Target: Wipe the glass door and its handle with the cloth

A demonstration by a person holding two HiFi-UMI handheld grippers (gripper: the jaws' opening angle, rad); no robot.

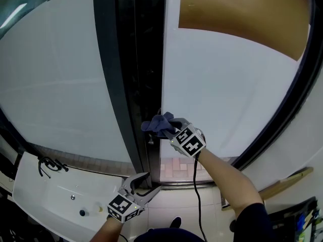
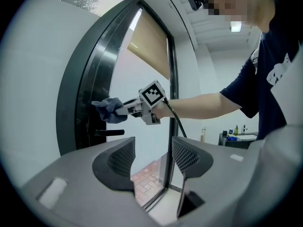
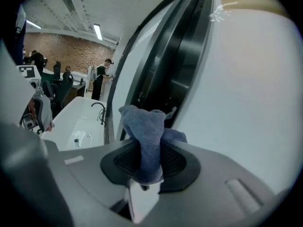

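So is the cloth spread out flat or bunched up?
Bunched up. The blue cloth is pinched in the right gripper, its free end crumpled into a wad.

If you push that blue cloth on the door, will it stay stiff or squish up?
Probably squish. The cloth bunches into soft folds where the right gripper pinches it, so it looks floppy. It seems light: its free end stands up past the jaws. Its fuzzy surface probably won't slip out easily.
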